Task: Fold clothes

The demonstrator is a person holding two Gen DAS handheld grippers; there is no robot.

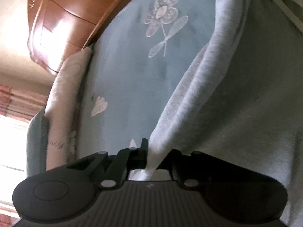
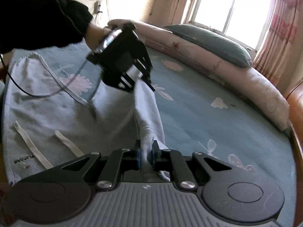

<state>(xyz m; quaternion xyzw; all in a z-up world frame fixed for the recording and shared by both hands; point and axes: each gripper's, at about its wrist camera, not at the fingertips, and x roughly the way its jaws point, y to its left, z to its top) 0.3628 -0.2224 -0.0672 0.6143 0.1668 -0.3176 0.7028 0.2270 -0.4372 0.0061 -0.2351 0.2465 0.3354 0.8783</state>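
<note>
A light grey garment with white drawstrings lies on the blue flowered bed cover. My right gripper is shut on a bunched edge of the garment, lifted off the bed. My left gripper is shut on the same edge farther along, held by a hand in a black sleeve. In the left wrist view the left gripper pinches a fold of the grey garment, which hangs to the right and hides its right finger.
A rolled pink quilt and a green pillow lie along the bed's far edge under a window. A wooden headboard rises beyond the bed. A cable trails over the garment.
</note>
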